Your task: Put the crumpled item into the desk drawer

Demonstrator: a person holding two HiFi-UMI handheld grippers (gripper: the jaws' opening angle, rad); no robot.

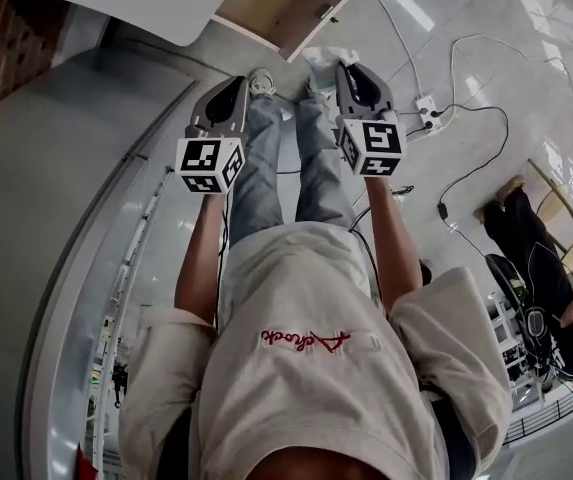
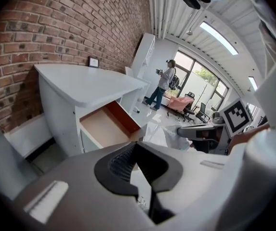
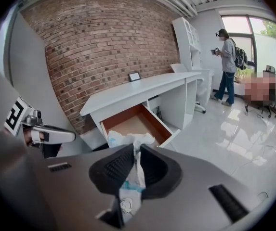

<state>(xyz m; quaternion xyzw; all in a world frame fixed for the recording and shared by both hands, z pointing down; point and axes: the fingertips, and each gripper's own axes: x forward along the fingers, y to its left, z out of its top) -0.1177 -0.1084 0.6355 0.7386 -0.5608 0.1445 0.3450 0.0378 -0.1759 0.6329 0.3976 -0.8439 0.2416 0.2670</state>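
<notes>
Wad (image 3: 124, 137) pinched in right gripper (image 3: 138, 146) | left gripper (image 2: 135, 143) closed, empty | step: carry toward open drawer (image 3: 134, 123) | next: reach over it, release

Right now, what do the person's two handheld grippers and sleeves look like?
Both the left gripper and right gripper are grey plastic shells with black ribbed pads, each carrying a white cube printed with black square markers. The person wears a cream short-sleeved shirt with red script stitching.
</notes>
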